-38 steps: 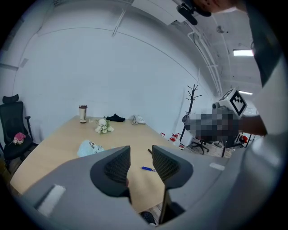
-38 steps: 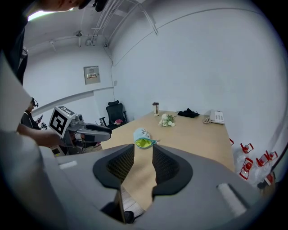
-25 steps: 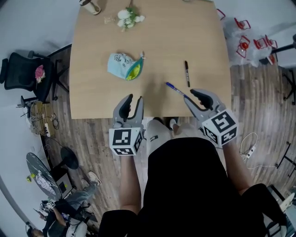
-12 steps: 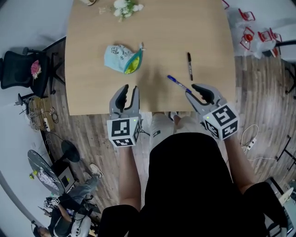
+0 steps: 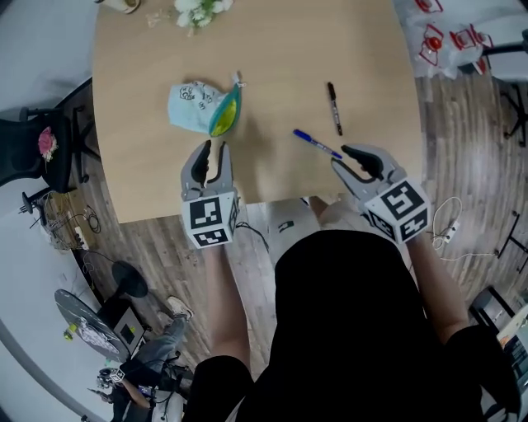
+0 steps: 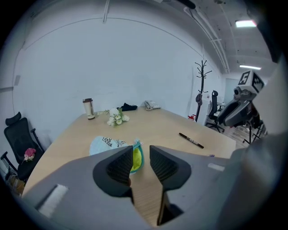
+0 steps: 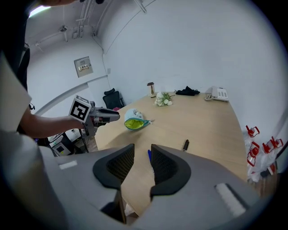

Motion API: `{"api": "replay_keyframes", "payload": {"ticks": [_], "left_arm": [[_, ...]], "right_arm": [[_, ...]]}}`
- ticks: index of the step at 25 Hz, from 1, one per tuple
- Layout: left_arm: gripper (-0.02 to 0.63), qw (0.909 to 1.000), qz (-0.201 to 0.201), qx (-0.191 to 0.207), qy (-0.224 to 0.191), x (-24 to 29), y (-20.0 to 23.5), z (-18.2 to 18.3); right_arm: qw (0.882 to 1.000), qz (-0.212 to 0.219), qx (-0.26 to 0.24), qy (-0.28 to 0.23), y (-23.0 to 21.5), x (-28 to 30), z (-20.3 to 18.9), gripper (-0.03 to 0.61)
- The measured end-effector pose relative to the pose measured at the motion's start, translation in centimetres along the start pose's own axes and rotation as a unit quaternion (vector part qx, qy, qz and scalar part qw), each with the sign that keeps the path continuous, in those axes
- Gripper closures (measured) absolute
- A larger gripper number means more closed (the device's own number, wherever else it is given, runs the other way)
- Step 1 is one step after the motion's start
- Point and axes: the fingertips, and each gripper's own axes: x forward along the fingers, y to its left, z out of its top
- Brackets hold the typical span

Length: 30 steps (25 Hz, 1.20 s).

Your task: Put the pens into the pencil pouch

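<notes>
A light-blue pencil pouch (image 5: 196,105) lies on the wooden table (image 5: 272,49), its yellow-green mouth (image 5: 223,115) gaping toward me. My left gripper (image 5: 210,151) hovers just in front of that mouth, open and empty. In the left gripper view the pouch (image 6: 104,143) shows beyond the gripper (image 6: 141,155). A blue pen (image 5: 317,144) lies slantwise to the right, a black pen (image 5: 332,107) beyond it. My right gripper (image 5: 351,157) is at the blue pen's near end, open, holding nothing. In the right gripper view the blue pen (image 7: 149,155) shows through the gripper's (image 7: 143,155) gap.
White flowers (image 5: 194,10) and a cup (image 5: 124,4) stand at the table's far end. A black office chair (image 5: 37,144) is off the table's left side, red items (image 5: 445,37) on the floor to the right. The table's near edge runs under both grippers.
My left gripper has moved forward and down to the pouch's mouth, its jaws slightly narrower. The right gripper has sunk a little by the blue pen's near end.
</notes>
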Motion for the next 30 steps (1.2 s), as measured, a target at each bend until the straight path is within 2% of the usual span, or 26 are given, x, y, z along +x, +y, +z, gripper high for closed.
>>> {"api": "replay_keyframes", "payload": {"ticks": [4,11,15,19,22,30], "left_arm": [[0.502,0.9998,0.007,-0.005,0.018,1.7,1.3,-1.3],[0.502,0.9998,0.012,0.006,0.018,4.1,2.7,-2.6],[0.502,0.9987,0.018,0.018,0.043,5.1,3.3,-4.1],[0.502,0.9990,0.017,0.018,0.037,5.8,3.7,-3.9],[0.536,0.9991,0.020,0.014,0.034,5.9,3.8,-3.7],[0.563,0.9990,0.014,0.015,0.039,5.8,3.5,-3.4]], "right_arm": [[1.000,-0.002,0.000,0.011,-0.2,0.6,-0.4,0.456],[1.000,0.017,-0.002,0.020,0.2,2.0,-1.2,0.456],[0.999,0.016,-0.004,0.029,0.0,2.5,-1.4,0.456],[0.999,0.017,-0.005,0.031,-0.3,2.9,-1.4,0.456],[0.999,0.016,-0.004,0.034,-0.5,3.2,-1.6,0.456],[0.999,0.017,0.000,0.035,-0.8,3.5,-1.9,0.456]]}}
